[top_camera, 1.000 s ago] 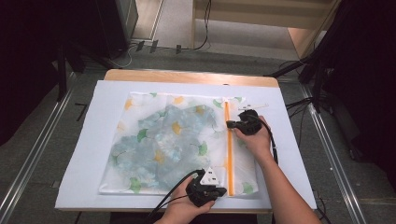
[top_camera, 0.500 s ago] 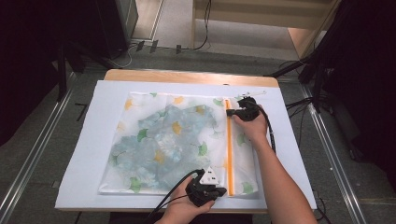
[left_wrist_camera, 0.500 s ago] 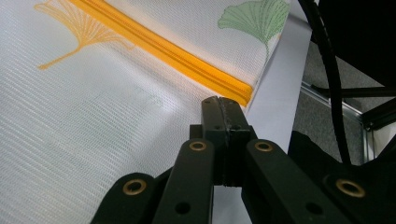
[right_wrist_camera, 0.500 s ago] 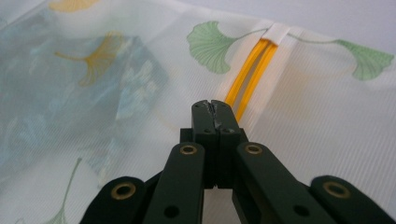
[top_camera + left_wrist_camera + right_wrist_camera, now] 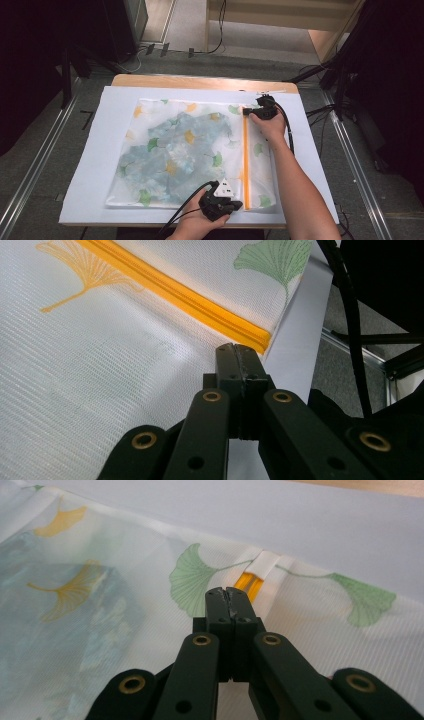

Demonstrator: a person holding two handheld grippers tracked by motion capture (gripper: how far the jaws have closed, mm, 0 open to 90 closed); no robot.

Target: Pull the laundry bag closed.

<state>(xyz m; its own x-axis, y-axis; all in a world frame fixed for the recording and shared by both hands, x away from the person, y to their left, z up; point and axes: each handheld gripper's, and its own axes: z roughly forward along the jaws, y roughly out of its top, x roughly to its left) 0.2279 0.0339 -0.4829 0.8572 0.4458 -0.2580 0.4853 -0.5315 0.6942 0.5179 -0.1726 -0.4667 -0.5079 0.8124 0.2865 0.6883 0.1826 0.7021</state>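
Your right tool (image 5: 263, 106), right of centre in the upper half of the high view, has its jaws pressed together at the far end of the orange zipper (image 5: 245, 152) on the ginkgo-print mesh laundry bag (image 5: 175, 150) lying flat on the white sheet (image 5: 100, 150) over the counter; whether it pinches the slider I cannot tell. If you are running the zip to its stop, pull straight along the track. Let your left tool (image 5: 220, 202), jaws together at the near corner, low in the frame, hold that end taut.

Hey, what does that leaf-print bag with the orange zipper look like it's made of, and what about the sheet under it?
The bag looks like fine white mesh fabric: a ribbed weave shows up close, and bluish contents show through it. Its zipper looks like orange woven tape, with matte ridges. The sheet looks like smooth, matte white paper or thin plastic; which one is unclear.
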